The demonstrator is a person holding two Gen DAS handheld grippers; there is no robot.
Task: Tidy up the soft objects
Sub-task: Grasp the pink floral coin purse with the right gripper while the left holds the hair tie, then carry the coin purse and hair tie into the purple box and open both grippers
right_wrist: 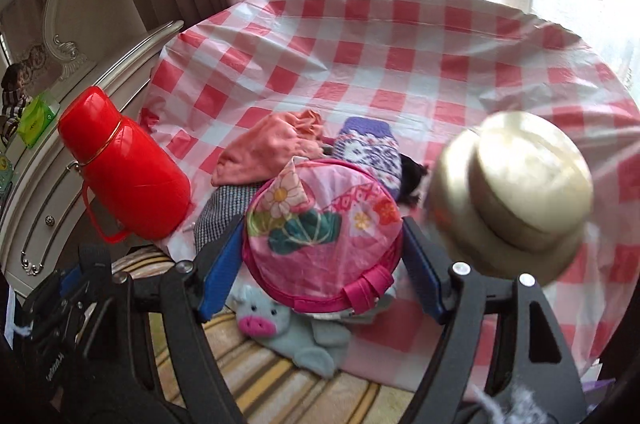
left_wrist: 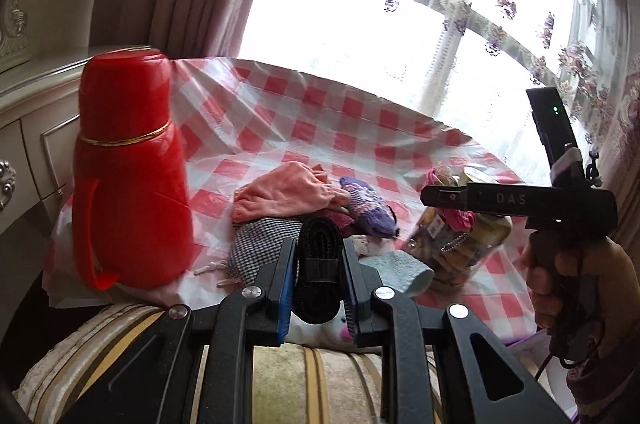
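Left gripper: I have its jaws clamped on a rolled black strap, pads pressing both sides of the roll, just above the near edge of the checked tablecloth.
Right gripper: its jaws stand wide, 1 on each side of a flat round pink floral pouch; I cannot tell whether the pads actually press its rim.
Pile: pink cloth, purple knitted sock and houndstooth fabric lie bunched together mid-table, with a grey plush pig at the near edge under the pouch.
Hard neighbours: red thermos at left; clear jar with a gold lid at right, blurred in the right wrist view.
Handling, strap: light, springy webbing; I judge it will uncoil if released loosely, so grip across the roll's middle, over its fastening band.
Handling, pouch: thin slippery fabric on what looks like a flexible hoop; I would hold the stitched rim near the pink tab, not the floppy centre.
Risk: a sideways swing could knock the jar.
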